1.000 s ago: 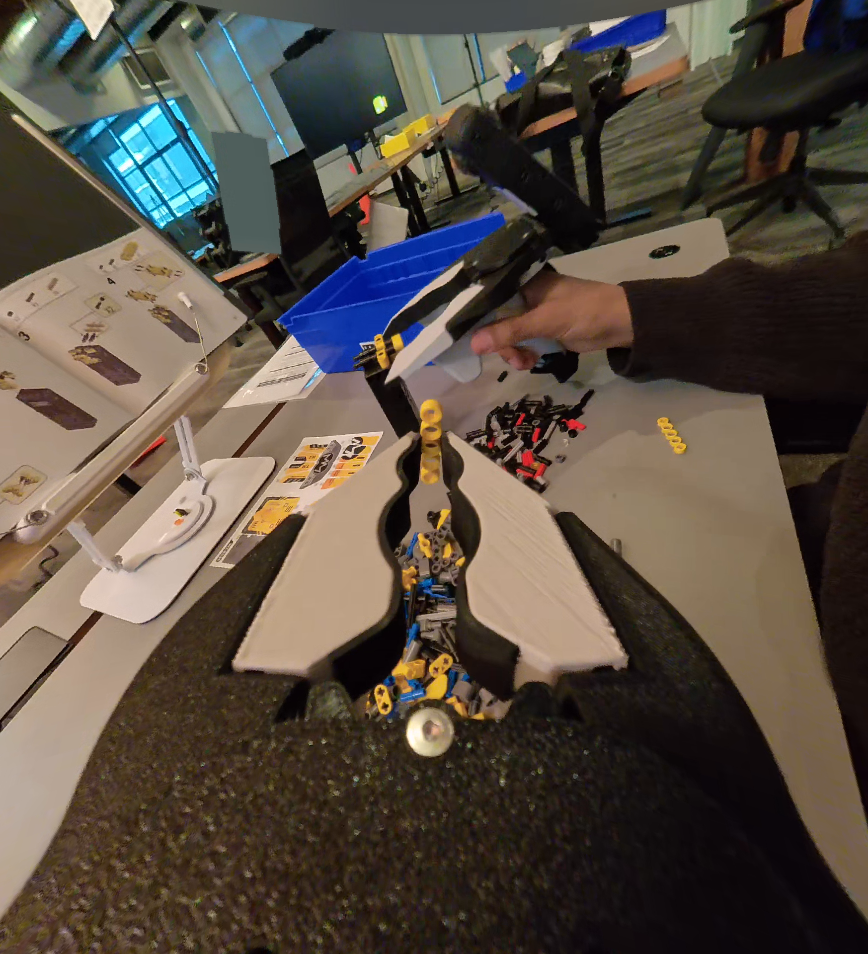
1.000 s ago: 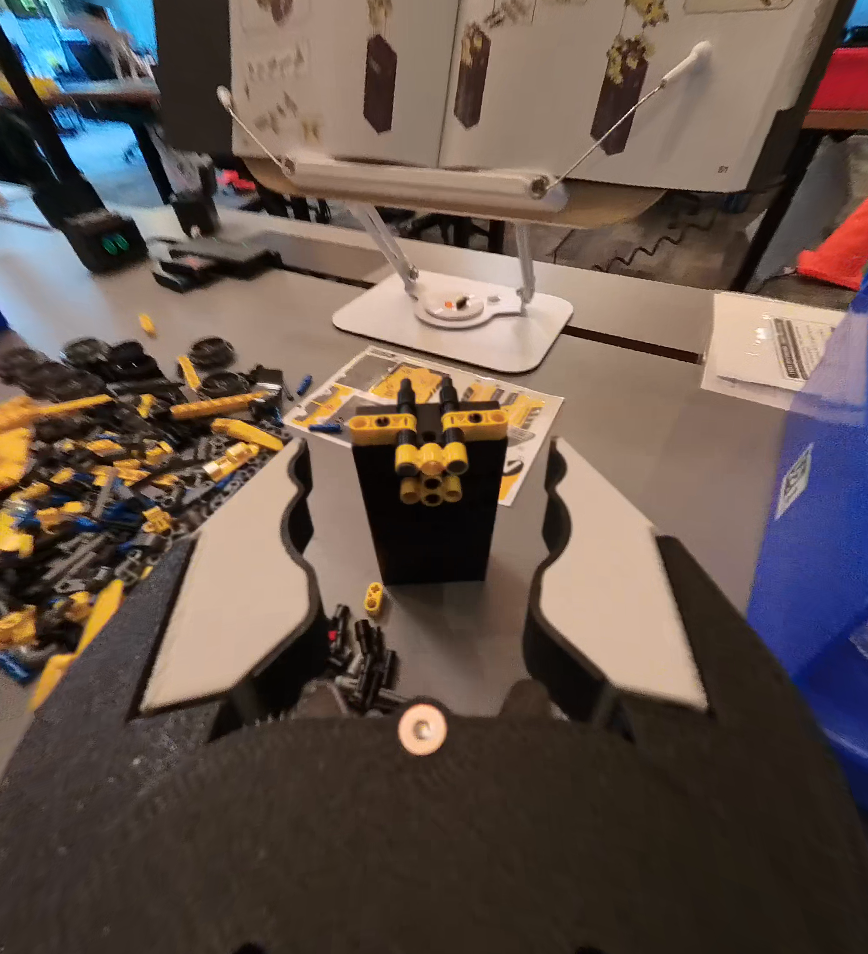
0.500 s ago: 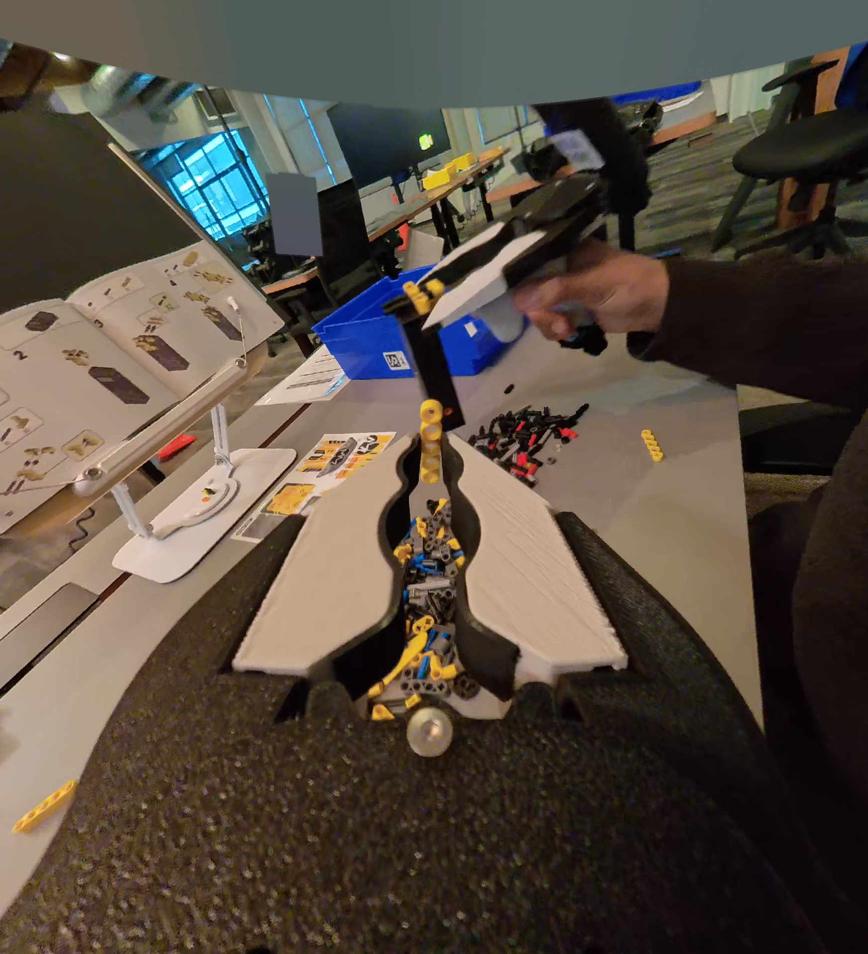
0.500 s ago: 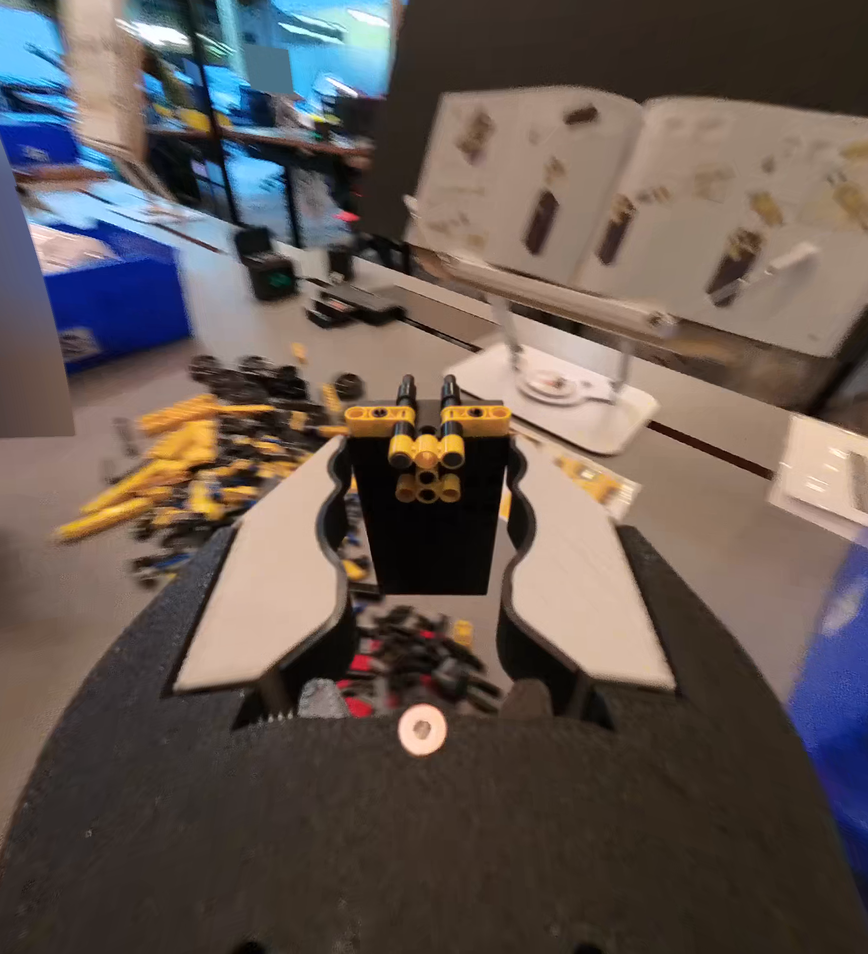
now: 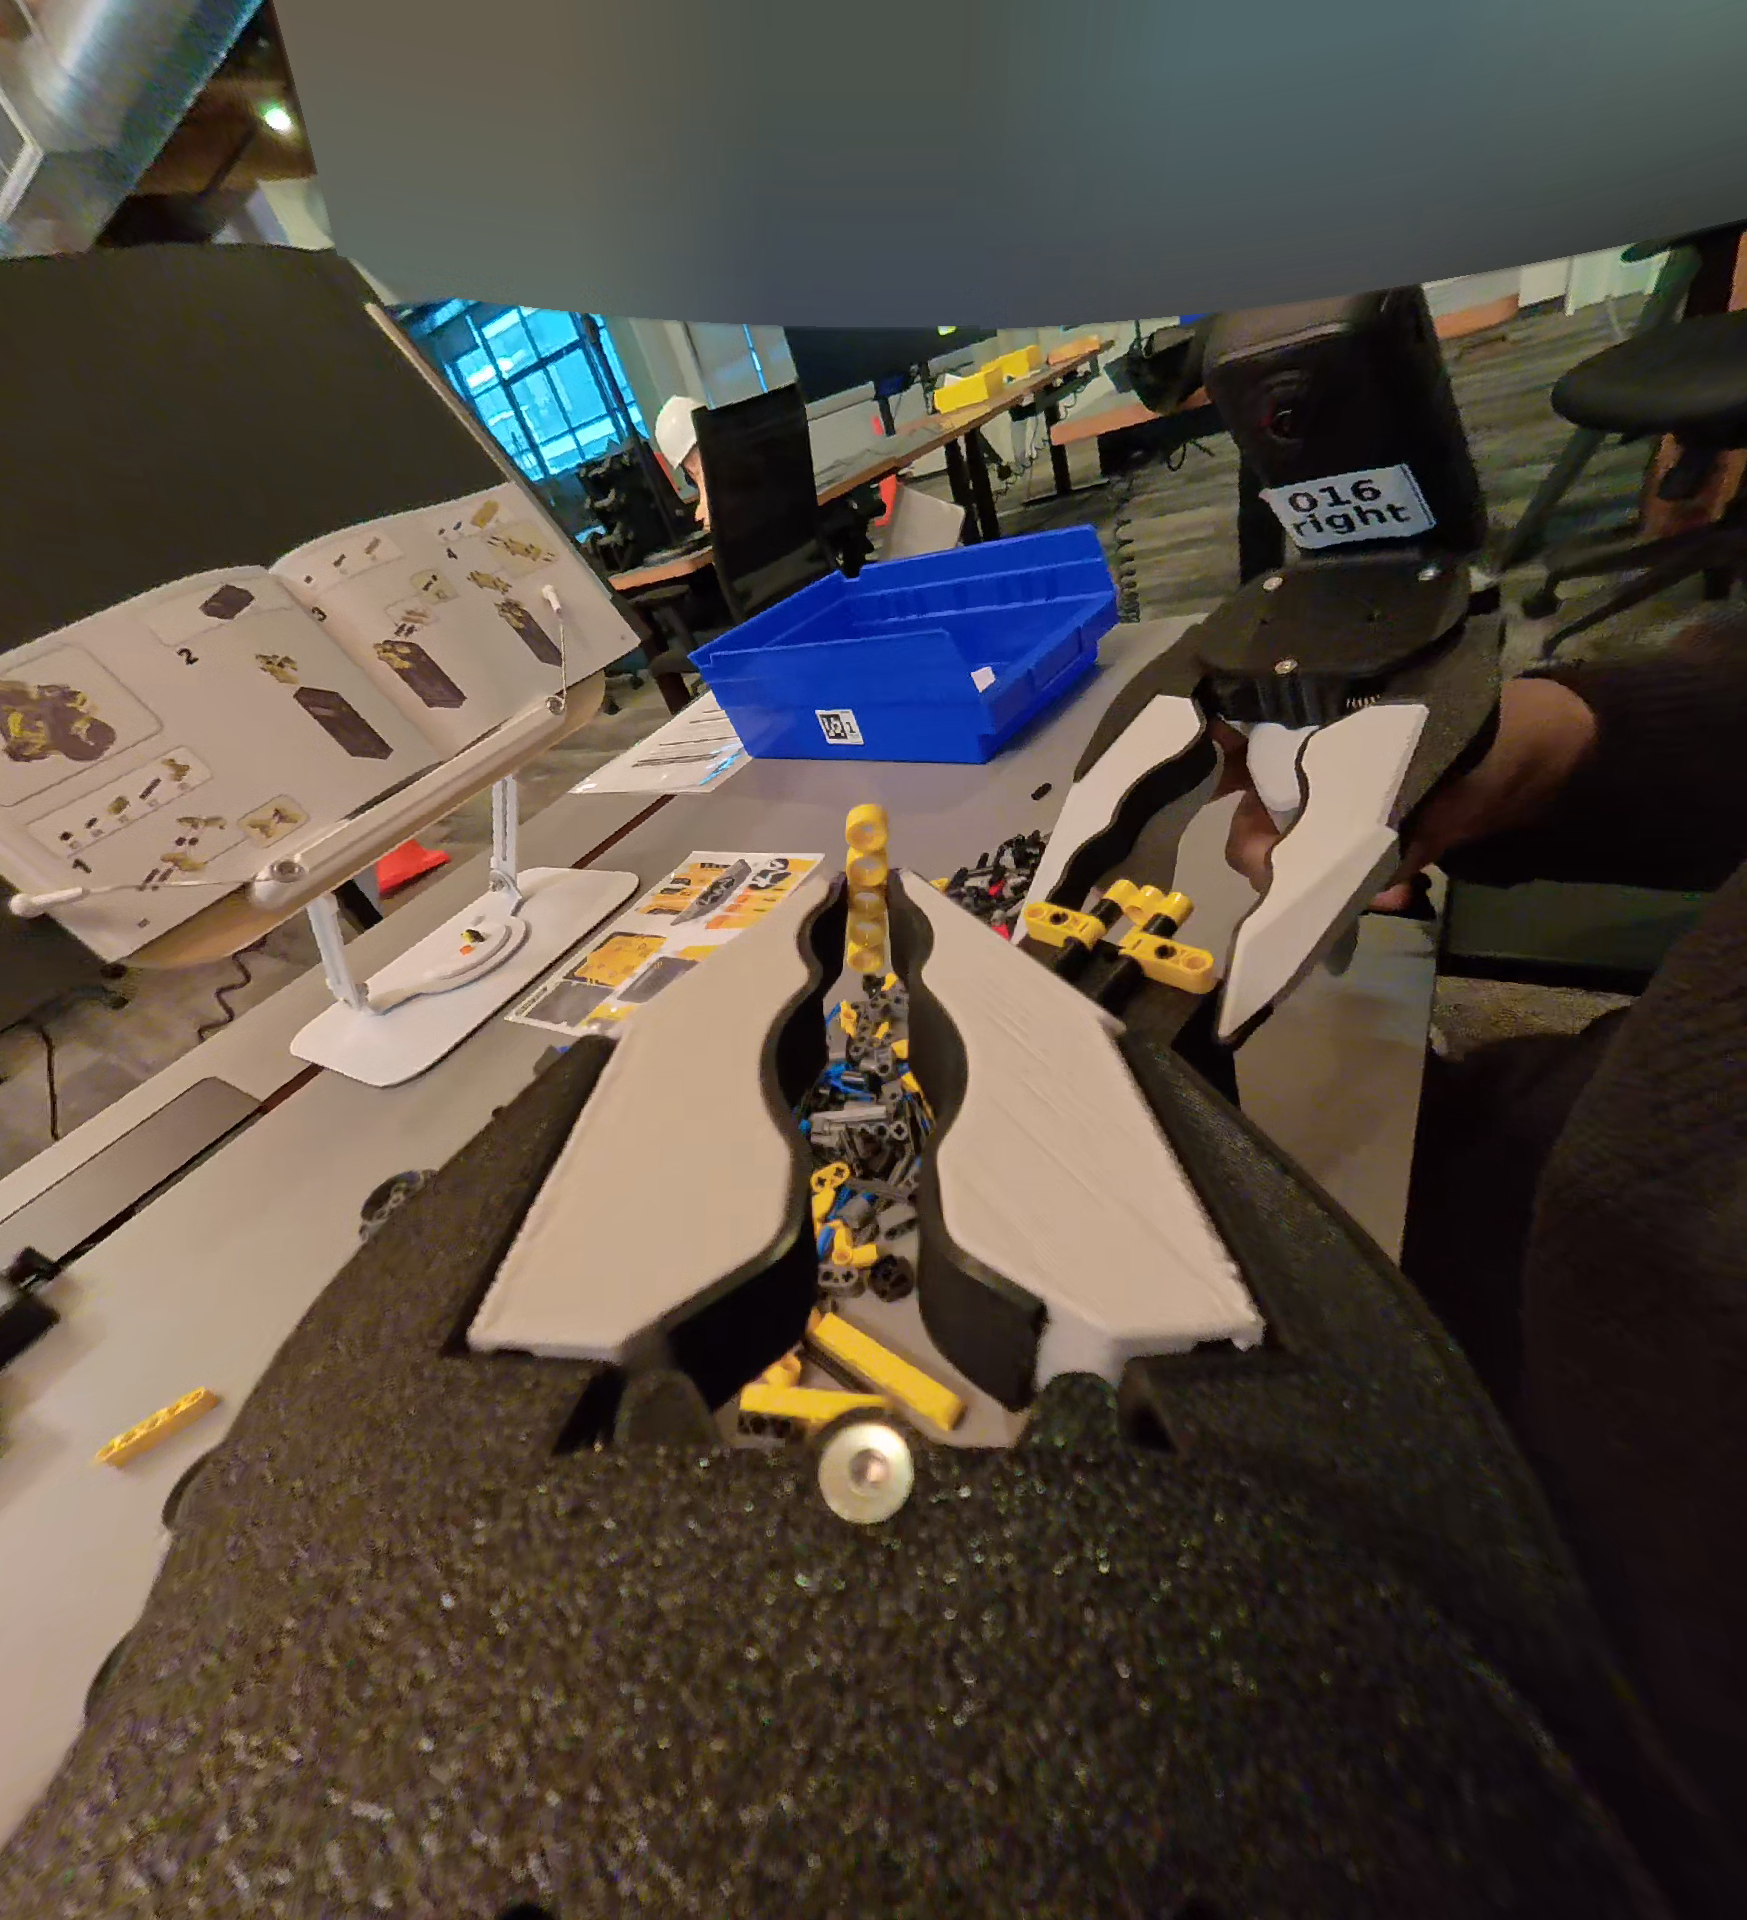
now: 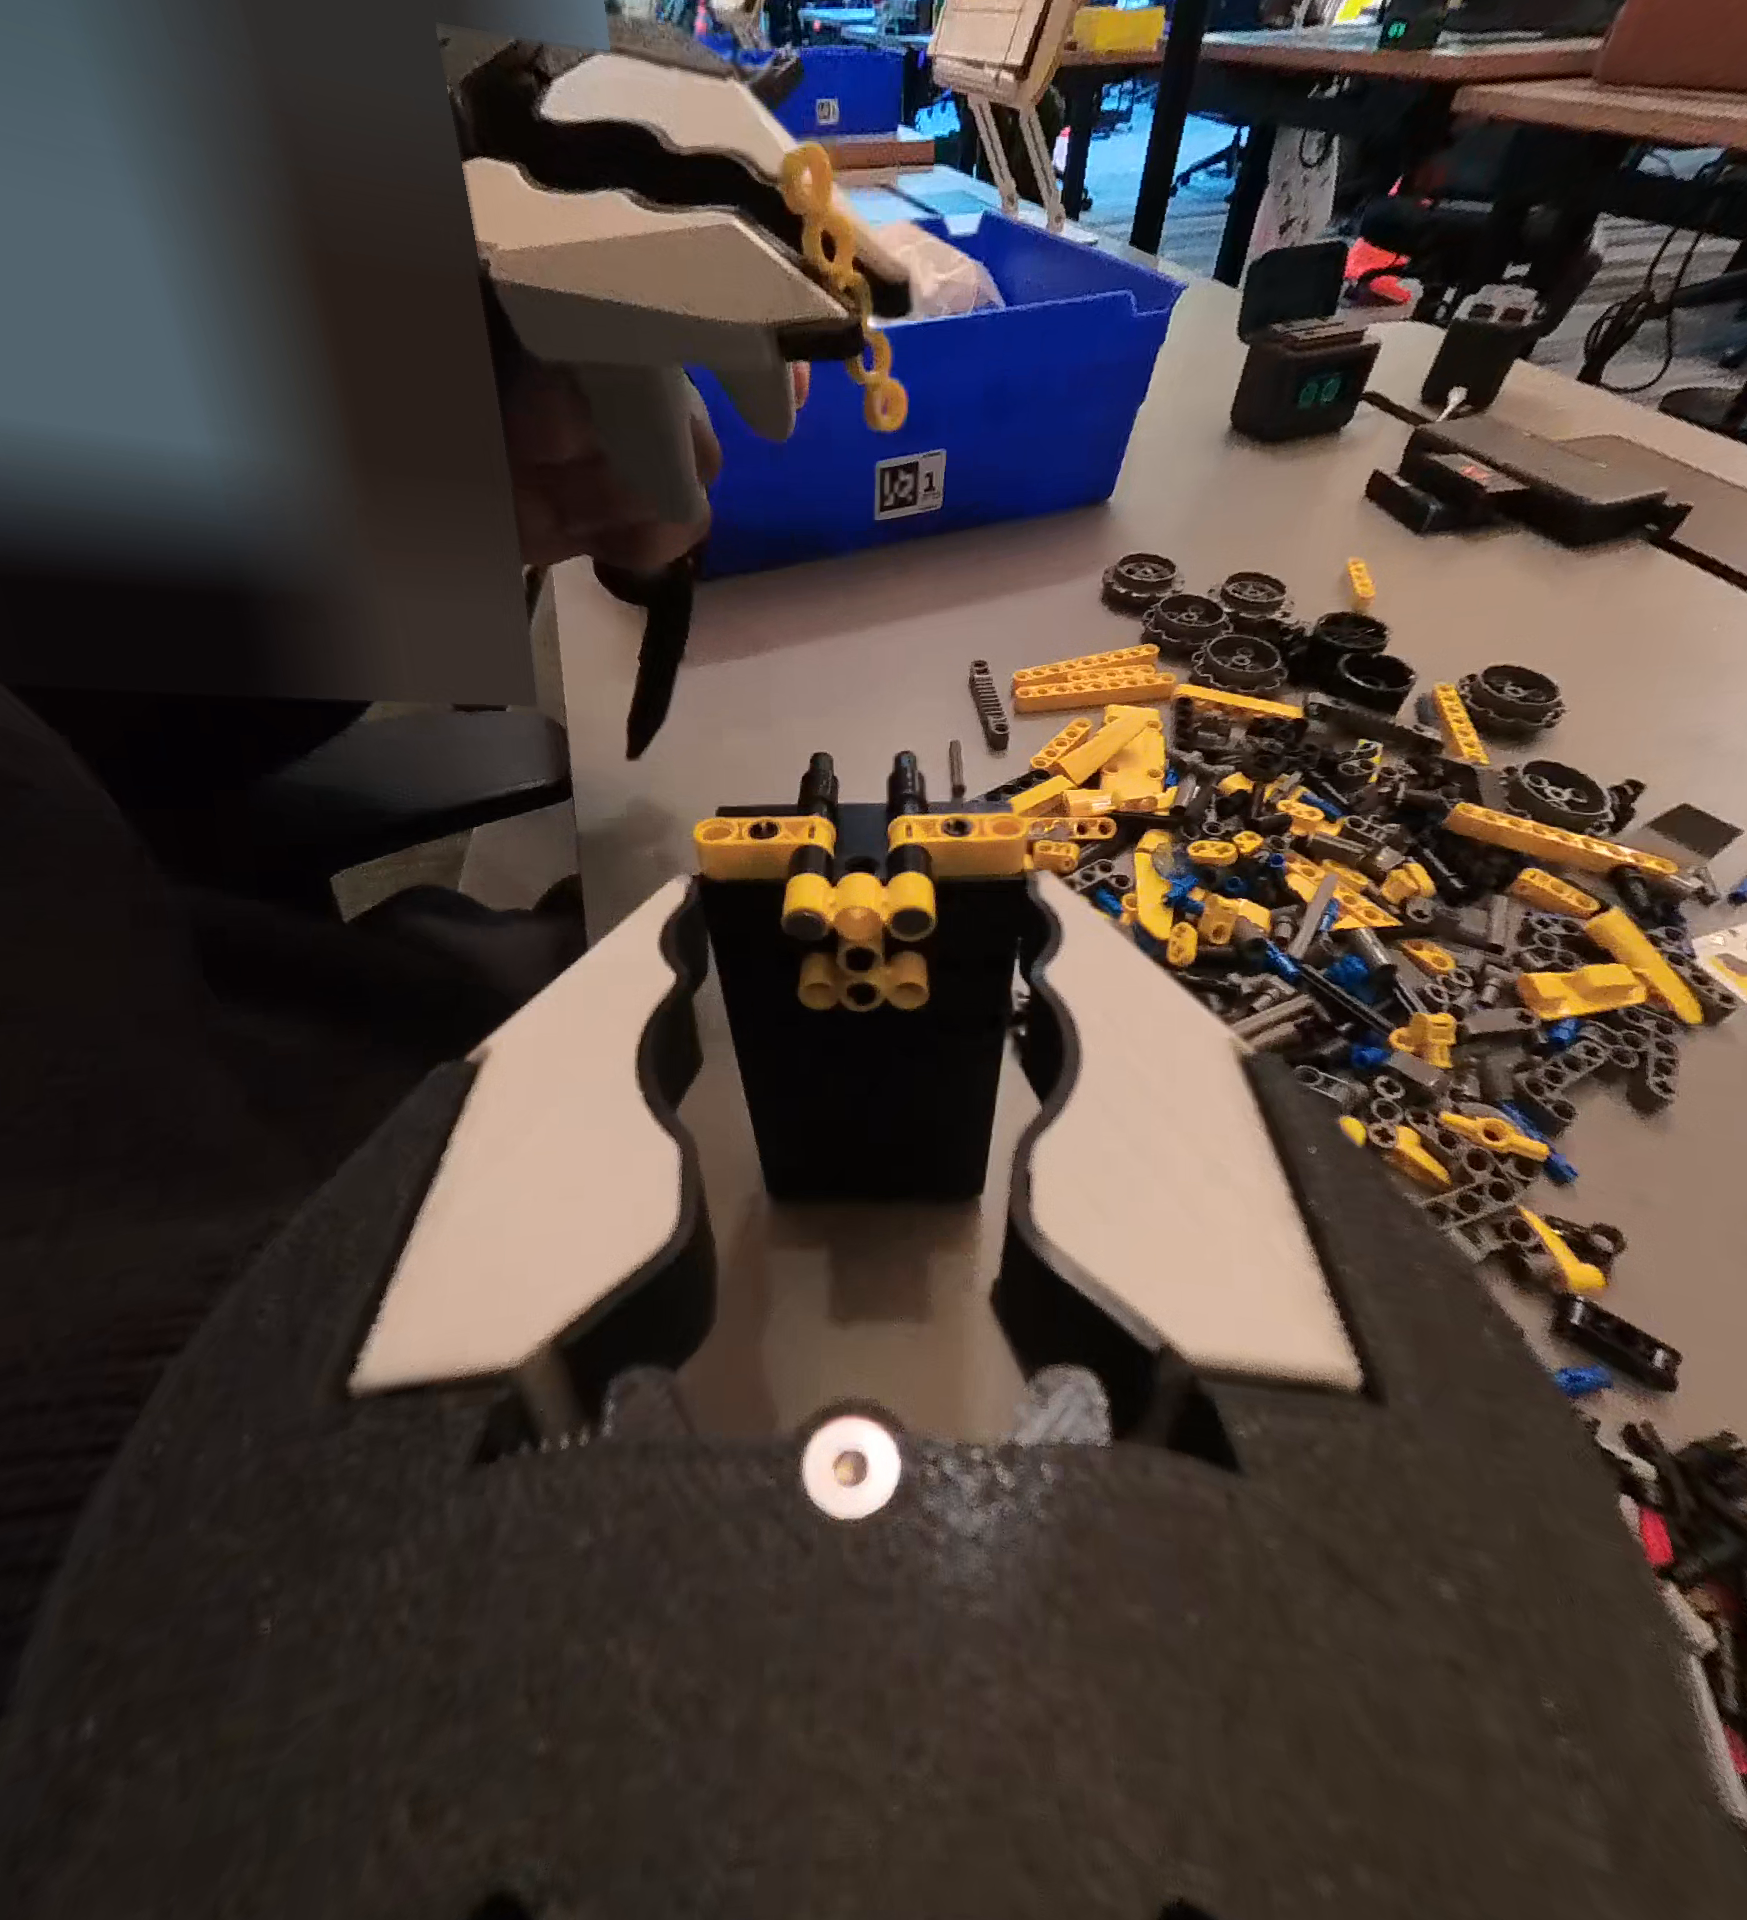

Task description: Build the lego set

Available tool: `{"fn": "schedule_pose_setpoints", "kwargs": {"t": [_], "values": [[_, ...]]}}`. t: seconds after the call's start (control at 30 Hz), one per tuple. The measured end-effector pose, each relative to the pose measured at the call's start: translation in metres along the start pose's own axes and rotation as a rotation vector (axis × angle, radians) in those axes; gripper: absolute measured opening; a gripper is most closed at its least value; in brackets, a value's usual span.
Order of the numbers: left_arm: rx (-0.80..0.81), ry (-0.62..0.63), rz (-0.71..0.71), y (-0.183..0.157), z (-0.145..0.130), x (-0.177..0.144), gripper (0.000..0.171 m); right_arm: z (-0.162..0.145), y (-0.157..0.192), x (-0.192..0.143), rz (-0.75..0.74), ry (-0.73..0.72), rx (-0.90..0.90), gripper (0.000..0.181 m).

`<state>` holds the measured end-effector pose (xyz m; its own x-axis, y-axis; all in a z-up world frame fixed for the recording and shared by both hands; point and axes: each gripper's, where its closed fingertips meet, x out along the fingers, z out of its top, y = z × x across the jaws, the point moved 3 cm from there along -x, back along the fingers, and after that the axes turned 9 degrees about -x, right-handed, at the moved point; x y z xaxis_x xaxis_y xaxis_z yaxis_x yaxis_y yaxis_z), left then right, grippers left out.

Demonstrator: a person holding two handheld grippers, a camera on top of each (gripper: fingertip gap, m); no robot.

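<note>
A white sticker [image 5: 838, 725] with a square code mark and a small numeral sits on the front wall of the blue bin [image 5: 910, 644]. Right of the bin, a black camera housing [image 5: 1336, 405] carries a white label [image 5: 1352, 506] with 2 short lines of print. Left of the bin, an open instruction booklet [image 5: 256, 686] shows step numerals and a letter. In front of the bin, a yellow printed leaflet [image 5: 682, 935] lies on the worktop [image 5: 225, 1299], its print too small to read. The right wrist view shows a second blue bin [image 6: 1004, 395] with a like sticker [image 6: 910, 483], and right of that bin a small black device [image 6: 1305, 353] with green lit digits.
</note>
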<state>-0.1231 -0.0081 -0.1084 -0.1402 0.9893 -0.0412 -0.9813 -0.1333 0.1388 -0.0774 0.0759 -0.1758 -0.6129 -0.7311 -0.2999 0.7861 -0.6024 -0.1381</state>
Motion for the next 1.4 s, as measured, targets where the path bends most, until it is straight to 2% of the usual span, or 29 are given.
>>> {"fn": "schedule_pose_setpoints", "kwargs": {"t": [0.27, 0.4, 0.53, 0.7, 0.8, 0.93, 1.0, 1.23, 1.4], "values": [[-0.048, -0.015, -0.029, -0.006, -0.001, -0.013, 0.006, -0.002, -0.003, -0.007, 0.039, -0.008, 0.080, 0.061], [-0.179, -0.041, -0.054, -0.006, 0.002, -0.011, 0.006, -0.001, -0.005, -0.008, 0.028, -0.001, 0.078, 0.067], [-0.506, -0.047, -0.120, -0.004, 0.000, -0.006, 0.006, 0.007, -0.010, -0.014, -0.008, -0.016, 0.036, 0.072], [-1.064, 0.004, -0.388, -0.014, -0.004, 0.001, 0.006, 0.046, -0.005, -0.032, -0.032, -0.157, -0.147, 0.072], [-1.252, 0.048, -0.512, -0.019, -0.008, 0.006, 0.006, 0.060, 0.009, -0.027, 0.016, -0.155, -0.319, 0.072], [-1.304, 0.121, -0.556, -0.029, -0.015, 0.013, 0.006, 0.062, 0.020, -0.011, 0.027, -0.102, -0.570, 0.061], [-1.280, 0.175, -0.596, -0.037, -0.017, 0.013, 0.006, 0.061, 0.021, -0.007, 0.042, -0.069, -0.634, 0.059], [-1.223, 0.299, -0.705, -0.053, -0.019, 0.007, 0.006, 0.064, 0.029, -0.008, 0.220, -0.037, -0.632, 0.052], [-1.249, 0.298, -0.736, -0.055, -0.019, 0.009, 0.006, 0.060, 0.035, -0.001, 0.256, 0.016, -0.692, 0.050]]}}
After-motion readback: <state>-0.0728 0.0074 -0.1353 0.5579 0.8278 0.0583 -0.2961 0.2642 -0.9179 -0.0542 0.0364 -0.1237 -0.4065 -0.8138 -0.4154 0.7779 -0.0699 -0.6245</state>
